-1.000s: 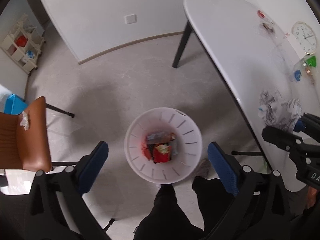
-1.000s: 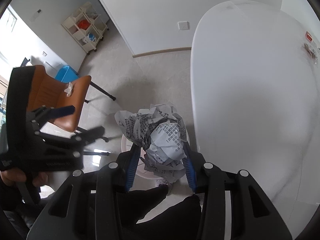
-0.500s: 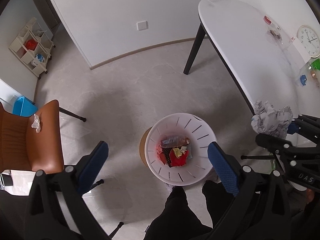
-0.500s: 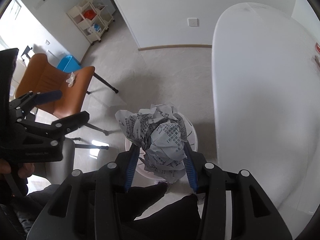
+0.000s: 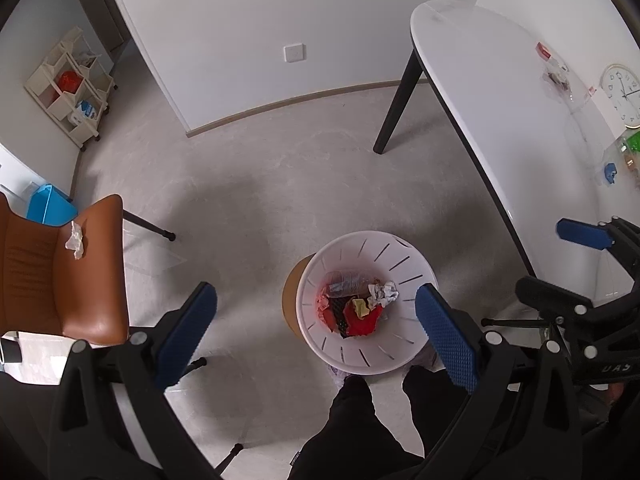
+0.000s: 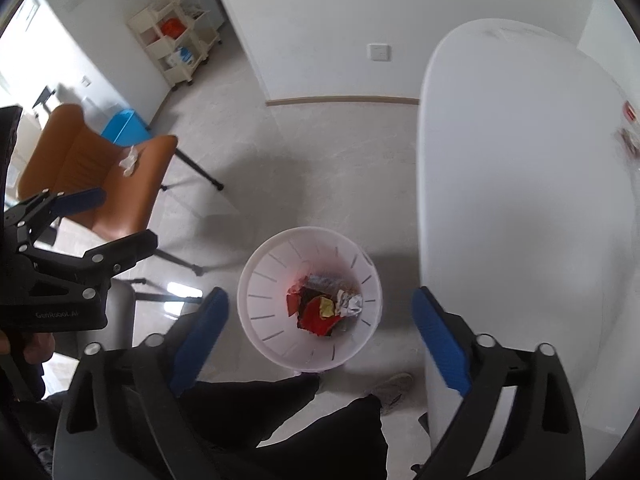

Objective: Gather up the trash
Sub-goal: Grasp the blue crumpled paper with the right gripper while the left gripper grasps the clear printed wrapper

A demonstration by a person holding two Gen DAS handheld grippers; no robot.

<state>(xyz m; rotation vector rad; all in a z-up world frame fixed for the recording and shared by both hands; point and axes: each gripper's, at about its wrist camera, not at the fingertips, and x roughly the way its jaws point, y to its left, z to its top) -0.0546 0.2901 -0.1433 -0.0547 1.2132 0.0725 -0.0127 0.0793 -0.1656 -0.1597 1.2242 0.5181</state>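
Pale grey tiled floor (image 5: 248, 168), white walls, person standing over a white slotted bin (image 6: 264, 280) next to a white oval table (image 6: 520, 160).

Crumpled newspaper ball (image 6: 350, 303) now lies inside the bin on top of the red and yellow wrappers (image 6: 318, 316), off to the table side of the pile. Sits directly below the right gripper (image 6: 320, 320), well clear of its blue ribbed pads (image 6: 438, 340). Half a second ago the ball was pinched between those pads above the bin; the jaws have just been opening and stand spread wide, nothing between them.

Left gripper (image 5: 316, 332) also spread wide and empty, pointing steeply down over the bin, where the ball (image 5: 382, 294) shows at the pile's edge. Right gripper (image 5: 556, 268) is seen from the side at the frame's right edge in that view, one blue pad out over the table rim.

Bin: round, thin plastic, narrow slits radiating down the wall; a tan round disc (image 5: 292, 300) peeks out from under one side. Ball is printed paper, tightly creased. Gripper frames matte black with bolt heads.

Outward: tan leather chair (image 5: 60, 272) on black legs with a scrap of white tissue (image 5: 75, 240) on the seat, blue box (image 5: 48, 208) behind it, cream shelf cart (image 5: 70, 84) by the wall. Table (image 5: 500, 92) carries small litter (image 5: 556, 72) and a round clock (image 5: 622, 94). Person's dark trouser legs (image 5: 360, 420) right beside the bin.
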